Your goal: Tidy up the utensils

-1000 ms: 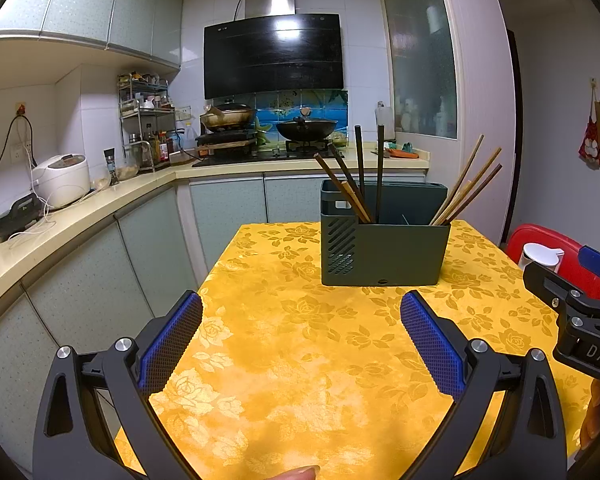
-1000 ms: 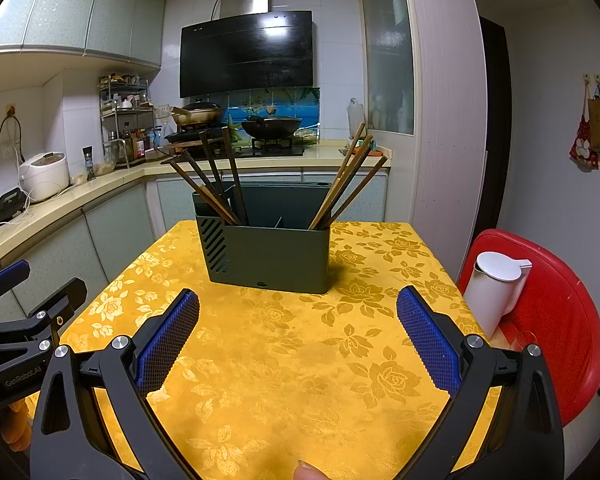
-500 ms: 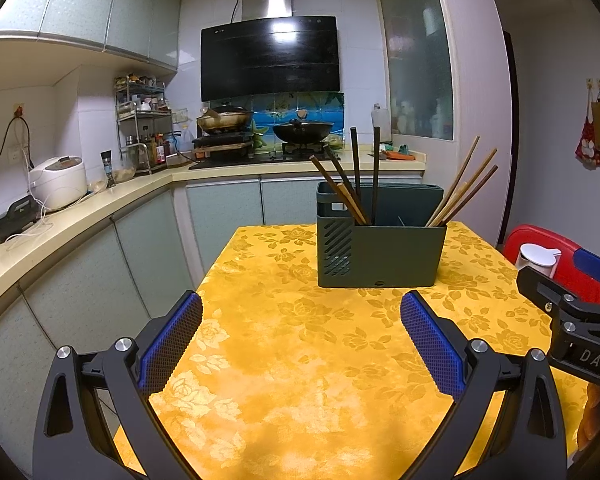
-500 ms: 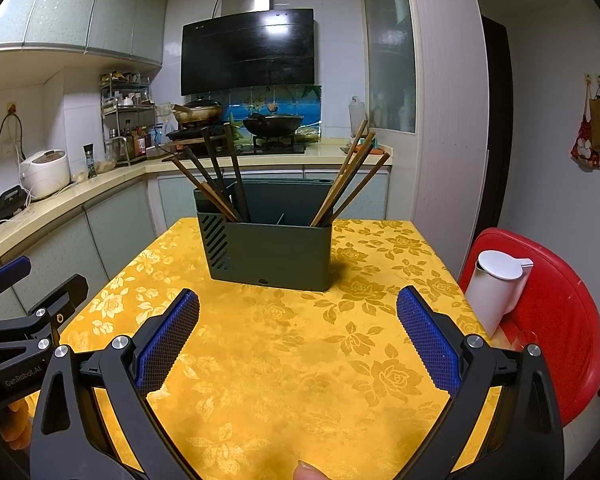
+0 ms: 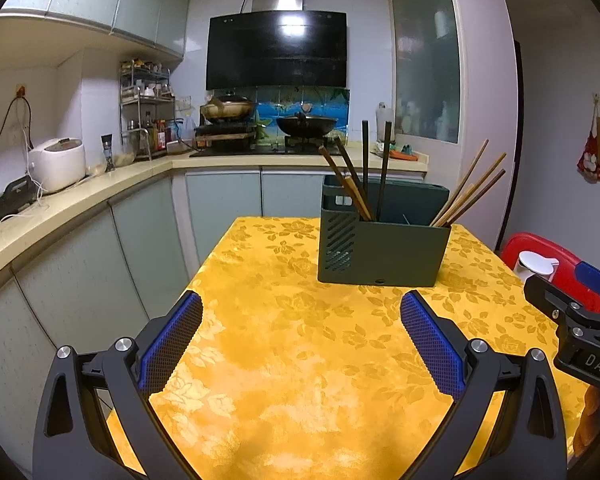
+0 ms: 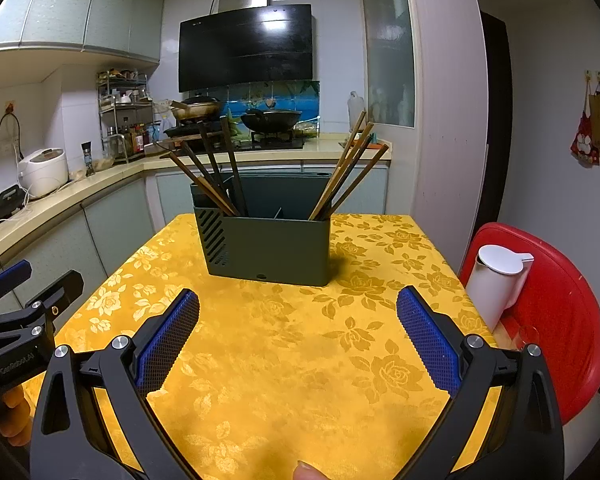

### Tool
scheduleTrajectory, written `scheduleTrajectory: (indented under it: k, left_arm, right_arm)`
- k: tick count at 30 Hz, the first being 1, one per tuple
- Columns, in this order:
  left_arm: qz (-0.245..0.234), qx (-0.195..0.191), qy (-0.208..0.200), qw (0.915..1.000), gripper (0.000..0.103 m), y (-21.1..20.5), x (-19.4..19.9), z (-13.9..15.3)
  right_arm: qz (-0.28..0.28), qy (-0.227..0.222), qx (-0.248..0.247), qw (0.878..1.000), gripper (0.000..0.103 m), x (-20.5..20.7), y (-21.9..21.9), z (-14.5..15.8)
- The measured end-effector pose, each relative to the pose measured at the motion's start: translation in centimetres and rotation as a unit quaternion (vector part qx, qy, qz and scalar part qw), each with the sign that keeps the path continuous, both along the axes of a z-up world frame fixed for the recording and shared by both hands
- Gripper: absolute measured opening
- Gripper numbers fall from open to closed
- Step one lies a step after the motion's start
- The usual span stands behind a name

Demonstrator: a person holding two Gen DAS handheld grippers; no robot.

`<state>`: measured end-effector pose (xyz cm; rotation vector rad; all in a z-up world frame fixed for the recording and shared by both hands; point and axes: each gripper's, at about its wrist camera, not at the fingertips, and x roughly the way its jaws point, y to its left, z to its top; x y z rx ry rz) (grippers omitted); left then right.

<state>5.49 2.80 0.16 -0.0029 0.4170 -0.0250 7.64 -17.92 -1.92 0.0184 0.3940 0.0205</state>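
Note:
A dark green utensil holder [image 5: 382, 252] [image 6: 268, 246] stands on the yellow floral tablecloth [image 5: 308, 360] [image 6: 284, 360] toward the far end. Dark chopsticks [image 5: 364, 168] [image 6: 216, 168] lean in its left compartment, and light wooden chopsticks [image 5: 470, 186] [image 6: 348, 168] lean in its right one. My left gripper [image 5: 300, 340] hovers open over the near part of the table, empty. My right gripper [image 6: 298, 336] is likewise open and empty, well short of the holder. Each gripper shows at the edge of the other's view.
A red chair [image 6: 556, 328] with a white jug [image 6: 496, 280] on it stands at the table's right side. A kitchen counter [image 5: 60, 208] with a rice cooker [image 5: 56, 162] runs along the left, close to the table's left edge. A stove with pans [image 5: 276, 124] sits behind.
Both grippers have drawn back slightly from the holder and tilted up a little. Both stay open and empty.

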Motion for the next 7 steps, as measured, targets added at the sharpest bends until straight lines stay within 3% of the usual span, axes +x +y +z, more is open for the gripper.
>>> scheduleTrajectory:
  k: [7]
  left_arm:
    - [-0.002,0.001,-0.004,1.0000,0.096,-0.25,-0.27,-0.12]
  right_arm:
    - [0.003,0.002,-0.002,1.000,0.096,0.00,0.06,-0.46]
